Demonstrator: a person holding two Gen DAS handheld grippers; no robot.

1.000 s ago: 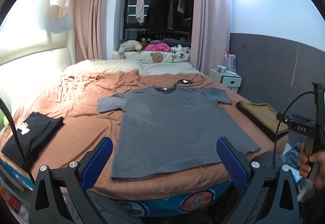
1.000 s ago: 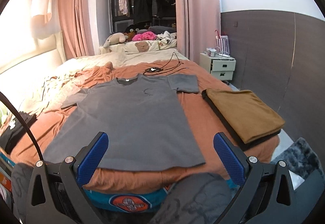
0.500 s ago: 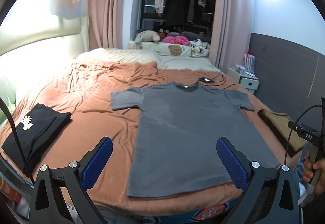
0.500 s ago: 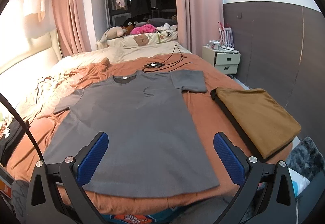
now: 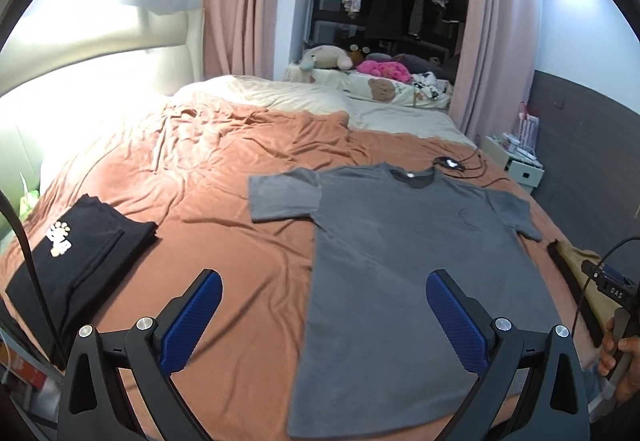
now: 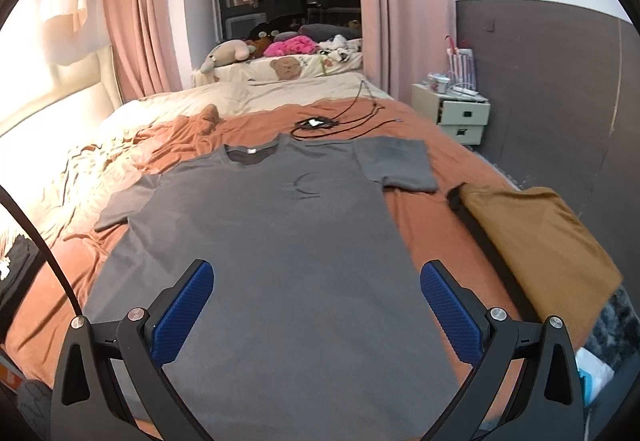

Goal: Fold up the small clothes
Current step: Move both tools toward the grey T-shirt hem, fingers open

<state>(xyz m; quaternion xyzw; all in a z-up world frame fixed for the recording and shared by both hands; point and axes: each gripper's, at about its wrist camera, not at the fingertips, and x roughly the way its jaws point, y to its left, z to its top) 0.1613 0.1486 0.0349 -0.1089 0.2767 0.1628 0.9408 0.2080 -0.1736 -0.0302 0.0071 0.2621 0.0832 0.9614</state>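
Both jaws wide apart, left gripper [image 5: 320,315] and right gripper [image 6: 316,305] above grey T-shirt [image 6: 280,241]; uneven pinching probably skews the fold.

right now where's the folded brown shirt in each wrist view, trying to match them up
Left wrist: the folded brown shirt shows only as a sliver at the right edge, beyond the grey t-shirt, partly behind the other gripper's handle.
Right wrist: the folded brown shirt lies in plain view at centre right, on the bed's edge.
Shared landmark: the grey t-shirt's right sleeve, which points toward it in both.
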